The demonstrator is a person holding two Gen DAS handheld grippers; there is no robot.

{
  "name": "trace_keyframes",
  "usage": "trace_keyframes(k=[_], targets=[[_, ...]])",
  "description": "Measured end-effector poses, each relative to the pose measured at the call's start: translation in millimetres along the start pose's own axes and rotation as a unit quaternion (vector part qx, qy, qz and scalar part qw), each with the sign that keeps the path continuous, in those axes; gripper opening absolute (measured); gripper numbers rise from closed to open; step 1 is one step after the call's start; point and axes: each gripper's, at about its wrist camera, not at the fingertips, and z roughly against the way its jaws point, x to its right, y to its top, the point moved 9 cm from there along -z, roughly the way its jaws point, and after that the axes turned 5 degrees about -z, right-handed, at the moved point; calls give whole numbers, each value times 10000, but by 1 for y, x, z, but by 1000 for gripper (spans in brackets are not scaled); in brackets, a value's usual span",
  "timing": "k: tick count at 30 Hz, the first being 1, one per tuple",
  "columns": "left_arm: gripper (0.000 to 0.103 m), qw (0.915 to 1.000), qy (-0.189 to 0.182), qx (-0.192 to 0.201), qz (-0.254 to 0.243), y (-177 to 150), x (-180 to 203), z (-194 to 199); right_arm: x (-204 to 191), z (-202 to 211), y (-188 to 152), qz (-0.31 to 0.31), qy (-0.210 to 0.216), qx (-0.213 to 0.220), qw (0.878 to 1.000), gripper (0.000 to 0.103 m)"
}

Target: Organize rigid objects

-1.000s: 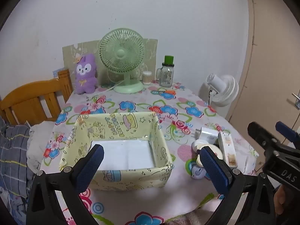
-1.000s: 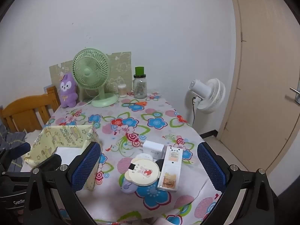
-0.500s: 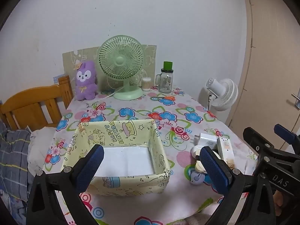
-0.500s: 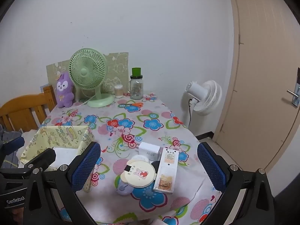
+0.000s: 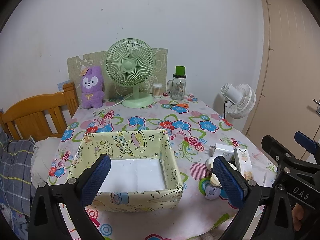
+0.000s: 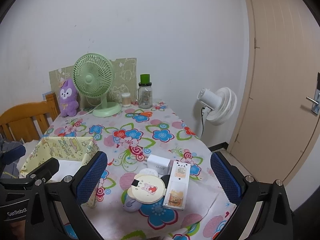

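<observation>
Nothing sorted yet: the box (image 5: 128,150) is empty.
Both left tongs (image 5: 160,177) and right tongs (image 6: 159,177) are held apart, unloaded; the pile (image 6: 160,182) is left near the bench's right edge, beside the box.

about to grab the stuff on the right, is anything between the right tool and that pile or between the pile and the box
Nothing visible blocks either path. The right tool hangs open above the pile, with only air between. From the pile to the box there is only bare tablecloth; the box's near wall must be cleared.
</observation>
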Motion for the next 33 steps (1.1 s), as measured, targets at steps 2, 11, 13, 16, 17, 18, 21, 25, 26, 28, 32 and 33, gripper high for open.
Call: trace_keyframes(k=[2, 11, 13, 16, 17, 18, 21, 25, 26, 28, 32, 33], targets=[[103, 10000, 31, 6, -17, 1, -1, -1, 0, -1, 0, 4, 7, -10, 10000, 103], [103, 10000, 67, 25, -22, 1, -3, 0, -1, -1, -2, 13, -2, -16, 10000, 103], [103, 10000, 69, 31, -30, 1, -3, 0, -2, -1, -1, 12, -2, -16, 10000, 103], [103, 10000, 67, 27, -29, 1, -3, -1, -2, -1, -1, 18, -8, -13, 10000, 103], [103, 10000, 69, 26, -32, 1, -3, -1, -2, -1, -1, 16, -8, -17, 10000, 103], [103, 10000, 70, 25, -37, 1, -3, 0, -2, -1, -1, 17, -11, -15, 10000, 103], [103, 10000, 71, 29, -33, 1, -4, 0, -2, -1, -2, 21, -3, -15, 10000, 103], [103, 10000, 68, 27, -34, 1, -4, 0, -3, -1, -3, 34, -2, -43, 10000, 103], [103, 10000, 64, 28, -29, 1, -4, 0, -3, -1, -3, 31, 0, -39, 10000, 103], [103, 10000, 41, 26, -17, 1, -4, 0, -3, -1, -3, 39, 0, -38, 10000, 103], [103, 10000, 44, 43, -13, 0, -5, 3, -4, -1, -3, 43, 0, -20, 10000, 103], [103, 10000, 43, 45, -16, 0, -4, 3, -4, -1, -2, 52, -6, -18, 10000, 103]])
